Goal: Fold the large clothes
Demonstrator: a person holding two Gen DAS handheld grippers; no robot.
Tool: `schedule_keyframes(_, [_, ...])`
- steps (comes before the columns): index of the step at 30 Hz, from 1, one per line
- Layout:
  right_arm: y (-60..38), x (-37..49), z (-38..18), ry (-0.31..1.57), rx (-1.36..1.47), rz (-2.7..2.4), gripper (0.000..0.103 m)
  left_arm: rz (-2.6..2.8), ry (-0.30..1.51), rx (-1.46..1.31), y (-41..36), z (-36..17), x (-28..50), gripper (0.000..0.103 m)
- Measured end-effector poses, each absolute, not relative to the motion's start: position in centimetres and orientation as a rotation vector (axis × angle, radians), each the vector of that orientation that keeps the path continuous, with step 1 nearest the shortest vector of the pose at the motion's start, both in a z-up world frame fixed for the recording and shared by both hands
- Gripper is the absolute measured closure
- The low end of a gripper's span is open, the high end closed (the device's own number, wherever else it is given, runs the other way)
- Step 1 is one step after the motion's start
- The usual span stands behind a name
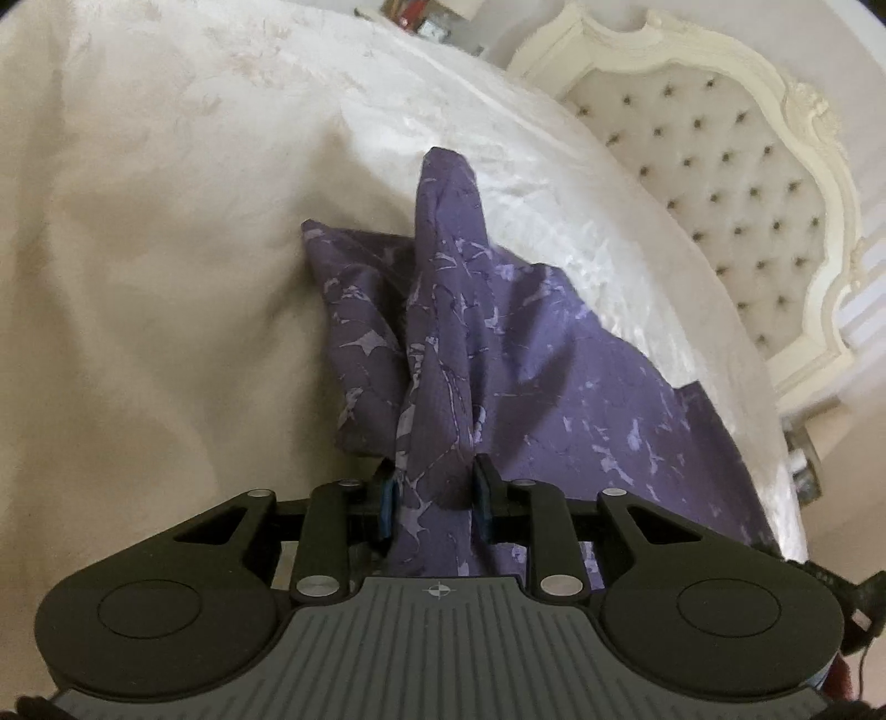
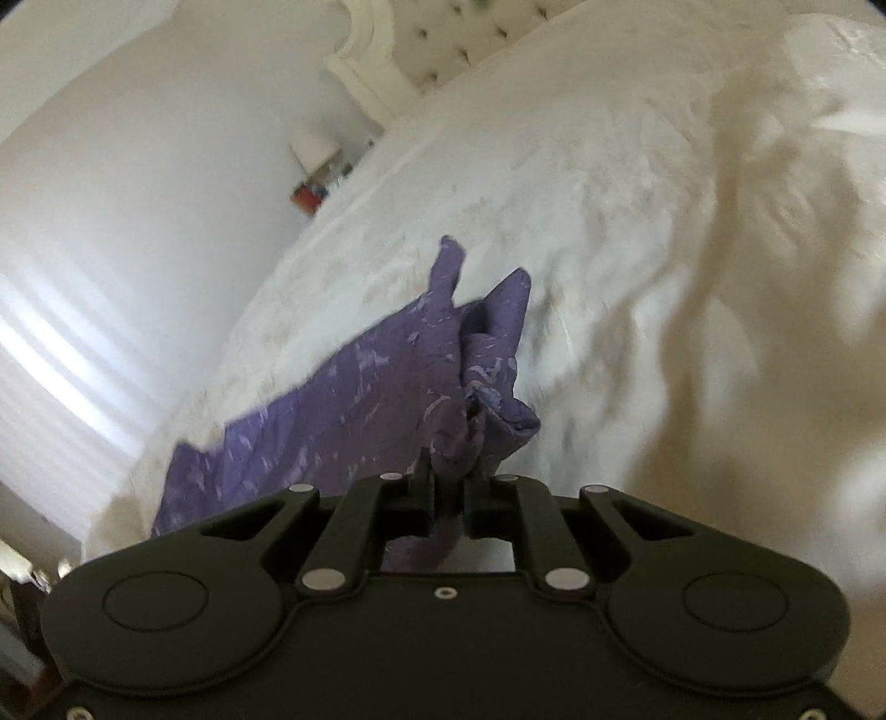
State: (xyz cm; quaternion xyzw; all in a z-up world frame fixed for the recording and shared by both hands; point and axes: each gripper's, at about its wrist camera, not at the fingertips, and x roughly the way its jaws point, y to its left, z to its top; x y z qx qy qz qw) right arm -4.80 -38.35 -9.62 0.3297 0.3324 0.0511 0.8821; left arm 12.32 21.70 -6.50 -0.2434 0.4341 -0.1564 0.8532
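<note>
A purple patterned garment (image 1: 498,343) hangs and drapes over a white bed (image 1: 166,221). My left gripper (image 1: 434,487) is shut on a bunched fold of the purple garment, which rises in a peak ahead of the fingers and spreads to the right. In the right wrist view my right gripper (image 2: 447,487) is shut on another bunched edge of the same garment (image 2: 360,399), which stretches away to the left over the bed (image 2: 609,221). That view is blurred.
A cream tufted headboard (image 1: 736,183) stands at the far right of the left wrist view. Small items sit on a bedside surface (image 1: 426,16) at the top. A white wall (image 2: 111,194) and a bright window lie left in the right wrist view.
</note>
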Motion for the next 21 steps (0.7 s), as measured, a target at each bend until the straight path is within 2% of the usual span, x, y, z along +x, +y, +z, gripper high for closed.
schedule_keyframes(1, [-38.1, -5.2, -10.0, 0.715, 0.667, 0.094, 0.081, -0.310, 0.912, -0.502, 22.0, -6.8, 12.1, 0.069])
schedule_keyframes(2, [-37.9, -5.3, -10.5, 0.734, 0.645, 0.071, 0.071, -0.291, 0.908, -0.497, 22.2, -7.2, 12.0, 0.065])
schedule_keyframes(5, [-37.9, -5.5, -11.7, 0.757, 0.616, -0.025, 0.047, -0.244, 0.875, -0.521, 22.9, -8.0, 11.7, 0.064])
schedule_keyframes(10, [-38.2, -5.9, -11.5, 0.705, 0.608, -0.072, 0.038, -0.210, 0.819, -0.465, 22.7, -9.3, 11.1, 0.047])
schedule_keyframes(12, [-38.0, -6.4, -11.2, 0.678, 0.594, -0.089, 0.036, -0.193, 0.793, -0.427, 22.6, -9.7, 10.8, 0.034])
schedule_keyframes(15, [-37.8, -7.4, -10.6, 0.625, 0.569, -0.103, 0.029, -0.189, 0.780, -0.461, 23.2, -10.4, 10.9, 0.026])
schedule_keyframes(19, [-36.9, -8.2, -9.7, 0.564, 0.502, -0.104, 0.024, -0.184, 0.771, -0.487, 23.7, -10.6, 10.8, 0.023])
schedule_keyframes(21, [-36.5, -8.3, -9.4, 0.548, 0.477, -0.094, 0.016, -0.175, 0.760, -0.466, 23.4, -10.6, 10.6, 0.019])
